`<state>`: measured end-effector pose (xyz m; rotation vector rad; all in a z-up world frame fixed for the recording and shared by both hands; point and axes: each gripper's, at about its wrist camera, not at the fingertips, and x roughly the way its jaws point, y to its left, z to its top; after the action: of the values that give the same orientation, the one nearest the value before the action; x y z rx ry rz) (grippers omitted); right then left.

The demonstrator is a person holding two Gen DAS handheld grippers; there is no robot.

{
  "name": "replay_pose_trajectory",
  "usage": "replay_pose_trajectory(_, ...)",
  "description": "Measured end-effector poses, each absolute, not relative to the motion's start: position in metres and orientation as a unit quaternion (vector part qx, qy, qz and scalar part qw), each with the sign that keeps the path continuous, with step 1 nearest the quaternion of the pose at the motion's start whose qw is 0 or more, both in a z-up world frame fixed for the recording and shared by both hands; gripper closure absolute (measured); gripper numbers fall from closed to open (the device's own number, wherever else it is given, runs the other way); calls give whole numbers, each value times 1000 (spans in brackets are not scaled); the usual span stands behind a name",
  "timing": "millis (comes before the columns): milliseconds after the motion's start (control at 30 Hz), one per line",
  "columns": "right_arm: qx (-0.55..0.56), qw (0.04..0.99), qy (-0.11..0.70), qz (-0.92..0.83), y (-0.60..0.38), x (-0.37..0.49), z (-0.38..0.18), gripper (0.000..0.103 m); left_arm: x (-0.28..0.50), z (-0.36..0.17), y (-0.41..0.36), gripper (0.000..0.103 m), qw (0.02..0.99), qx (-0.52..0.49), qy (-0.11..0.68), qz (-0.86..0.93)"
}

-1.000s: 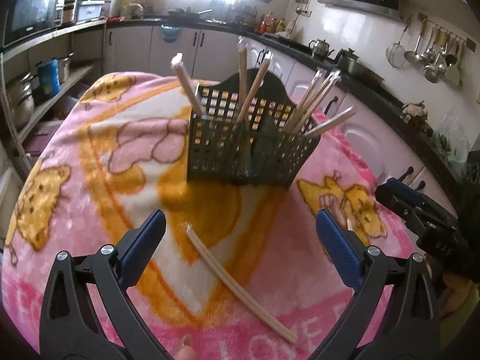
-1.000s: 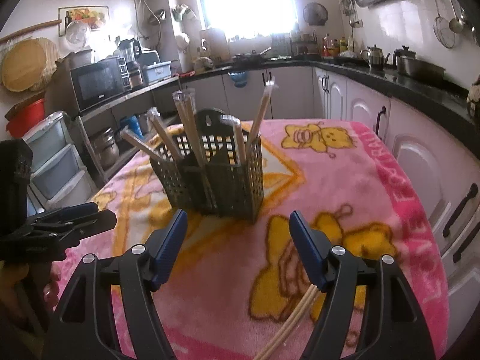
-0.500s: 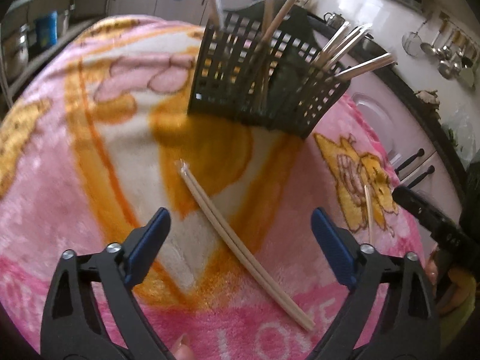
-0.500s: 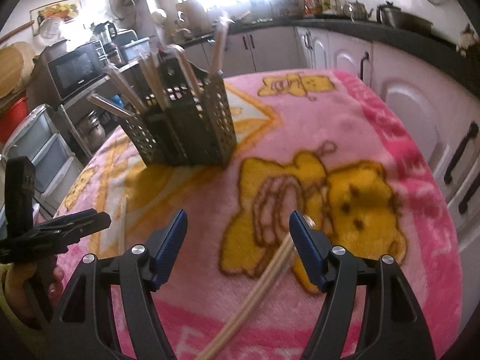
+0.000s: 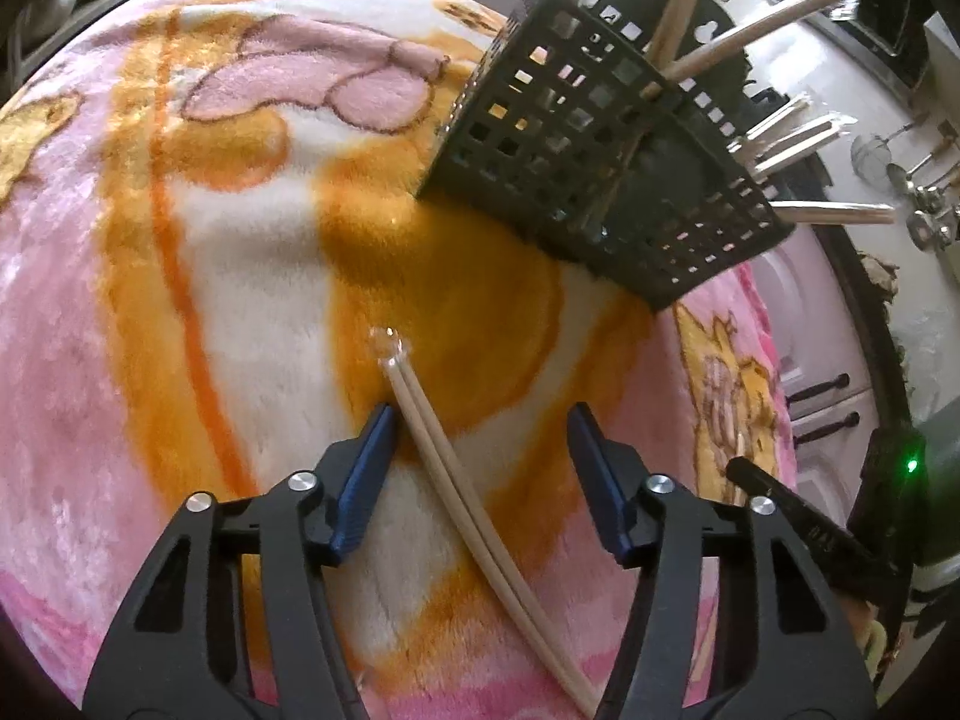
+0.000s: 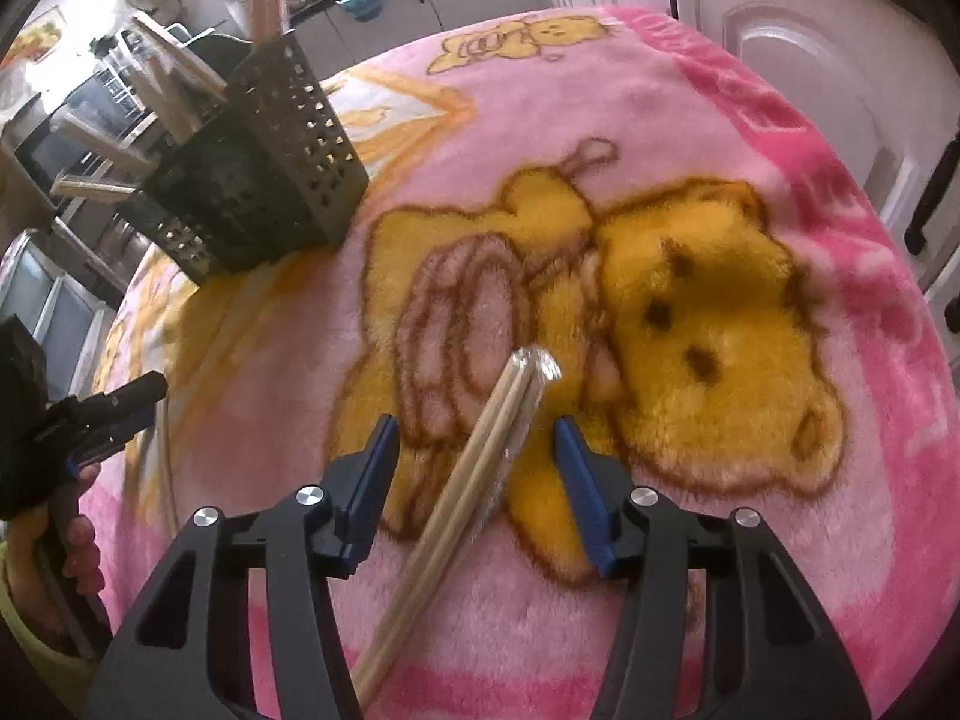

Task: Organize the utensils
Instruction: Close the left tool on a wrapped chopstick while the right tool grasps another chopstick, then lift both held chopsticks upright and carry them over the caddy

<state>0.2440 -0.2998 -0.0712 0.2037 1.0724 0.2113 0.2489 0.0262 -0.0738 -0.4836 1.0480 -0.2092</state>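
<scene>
A dark perforated utensil basket (image 5: 606, 168) stands on the pink blanket (image 5: 90, 300) and holds several wrapped chopstick pairs; it also shows in the right wrist view (image 6: 252, 180). My left gripper (image 5: 480, 438) is open, low over a wrapped chopstick pair (image 5: 450, 480) that lies between its jaws, close to the left finger (image 5: 366, 474). My right gripper (image 6: 474, 450) is open around a second wrapped chopstick pair (image 6: 480, 468) lying on the yellow bear print (image 6: 708, 324).
Kitchen cabinets (image 6: 780, 48) and a counter ring the blanket-covered table. Hanging ladles (image 5: 924, 204) are at the far right. The other gripper shows at each view's edge, on the right of the left wrist view (image 5: 798, 528) and on the left of the right wrist view (image 6: 102, 408).
Both grippers have tilted down and dropped close to the blanket. Each now straddles a chopstick pair that lay further ahead before.
</scene>
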Motion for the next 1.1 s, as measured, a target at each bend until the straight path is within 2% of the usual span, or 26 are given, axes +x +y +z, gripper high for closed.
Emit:
replay_pose_trajectory(33, 95, 848, 512, 97, -299, 248, -71, 62, 250, -74, 27, 60, 833, -222, 497, -96)
replay_pose_trajectory(67, 89, 848, 513, 94, -298, 252, -71, 77, 253, -73, 26, 65, 835, -210, 500, -91)
replay_pose_trajectory(167, 86, 847, 516, 90, -299, 264, -72, 92, 260, -72, 20, 77, 839, -171, 510, -76)
replay_pose_trajectory(233, 97, 844, 518, 99, -301, 268, -70, 97, 264, -72, 16, 87, 844, -140, 513, -69)
replay_pose_trajectory(400, 112, 850, 493, 145, -292, 269, -55, 98, 261, -69, 4, 93, 858, -73, 503, -74)
replay_pose_trajectory(567, 107, 861, 462, 183, -274, 261, -33, 98, 262, -61, 2, 102, 860, -82, 493, -102)
replay_pose_trajectory(700, 91, 876, 425, 209, -259, 253, -11, 98, 258, -42, -3, 102, 870, -82, 470, -120)
replay_pose_trajectory(867, 70, 896, 371, 233, -243, 240, 19, 98, 249, 3, -3, 102, 894, -94, 414, -143)
replay_pose_trajectory(1100, 47, 938, 241, 246, -226, 224, 72, 98, 240, 73, 7, 102, 938, -101, 302, -136)
